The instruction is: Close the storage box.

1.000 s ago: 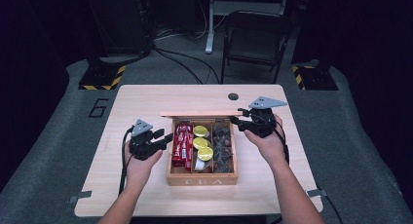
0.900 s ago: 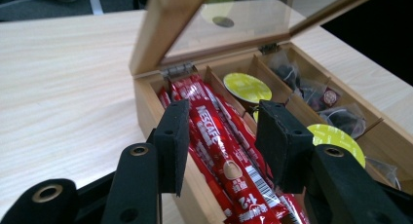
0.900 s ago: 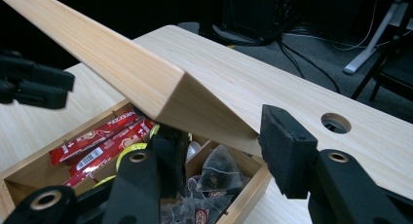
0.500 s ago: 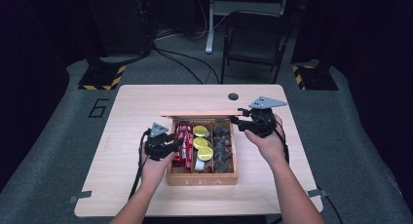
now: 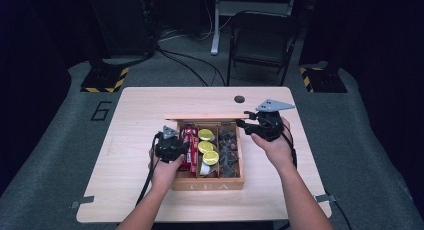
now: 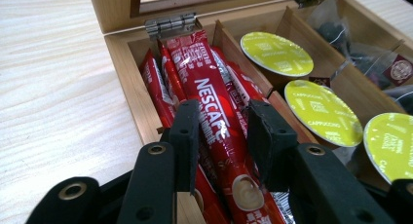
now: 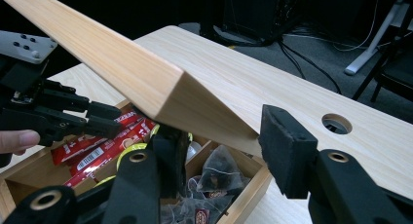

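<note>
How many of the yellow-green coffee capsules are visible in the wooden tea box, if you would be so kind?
3, all in the middle compartment of the tea box: far capsule, middle capsule, near capsule. More may lie hidden beneath them.

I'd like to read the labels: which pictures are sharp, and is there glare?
High view: soft, box lettering barely legible, dark surroundings. Left gripper view: top sachet crisp with glossy glare; jaws blurred. Right gripper view: lid sharp, sachets too small to read.
</note>
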Motion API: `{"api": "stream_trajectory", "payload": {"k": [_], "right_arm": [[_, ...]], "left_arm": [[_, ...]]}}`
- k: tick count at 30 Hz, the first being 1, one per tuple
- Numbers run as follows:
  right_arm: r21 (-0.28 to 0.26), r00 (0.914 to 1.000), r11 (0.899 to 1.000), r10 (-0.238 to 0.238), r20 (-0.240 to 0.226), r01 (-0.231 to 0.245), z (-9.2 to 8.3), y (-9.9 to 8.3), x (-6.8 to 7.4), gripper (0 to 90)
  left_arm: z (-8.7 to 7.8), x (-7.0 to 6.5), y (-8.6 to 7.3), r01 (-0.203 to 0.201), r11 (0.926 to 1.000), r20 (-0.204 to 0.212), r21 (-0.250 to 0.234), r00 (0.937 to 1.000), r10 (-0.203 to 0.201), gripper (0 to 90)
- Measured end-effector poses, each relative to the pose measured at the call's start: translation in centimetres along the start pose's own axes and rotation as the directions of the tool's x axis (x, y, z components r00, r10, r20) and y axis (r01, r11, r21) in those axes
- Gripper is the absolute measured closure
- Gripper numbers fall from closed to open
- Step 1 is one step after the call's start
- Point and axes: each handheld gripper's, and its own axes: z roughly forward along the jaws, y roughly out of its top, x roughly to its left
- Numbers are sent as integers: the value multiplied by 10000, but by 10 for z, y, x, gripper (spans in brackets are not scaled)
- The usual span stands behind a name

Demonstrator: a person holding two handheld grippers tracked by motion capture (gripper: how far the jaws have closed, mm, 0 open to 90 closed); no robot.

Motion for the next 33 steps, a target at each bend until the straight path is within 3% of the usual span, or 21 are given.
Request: {"api": "stream_trajectory", "payload": {"k": [3, 4, 10, 15, 16, 18, 20, 28, 33], "right_arm": [[-8, 10000, 10000, -9, 0, 9, 0, 0, 0, 536], [-8, 10000, 10000, -12, -3, 12, 0, 0, 0, 536], [-19, 10000, 10000, -13, 1, 13, 0, 0, 0, 536], [-35, 10000, 10000, -23, -9, 23, 0, 0, 0, 536], [-33, 10000, 10000, -21, -6, 21, 0, 0, 0, 536], [-36, 10000, 10000, -19, 3, 19, 0, 0, 0, 536], [-29, 10000, 10000, 2, -4, -2, 0, 0, 0, 537], [-59, 10000, 10000, 7, 0, -7, 0, -1, 0, 537], [-73, 10000, 10000, -8, 17, 8, 0, -1, 0, 537]], "left_arm": [[0, 0, 0, -157, 9998, -126, 108, 9998, 159, 698], [0, 0, 1, -206, 9997, -313, 128, 9993, 210, 748], [-2, 0, 2, -97, 10000, -392, -14, 9992, 96, 826], [-2, -1, 3, -199, 9998, -449, 66, 9988, 201, 837], [-1, -4, 2, 131, 9997, -468, -218, 9988, -141, 837], [-1, -4, 2, 164, 9994, -487, -295, 9987, -178, 837], [-4, -2, 3, -140, 9999, -604, -91, 9981, 134, 837], [-18, 4, 3, 118, 9992, -570, -383, 9983, -140, 837], [-28, 9, 3, -28, 9992, -482, -396, 9988, 9, 837]]}}
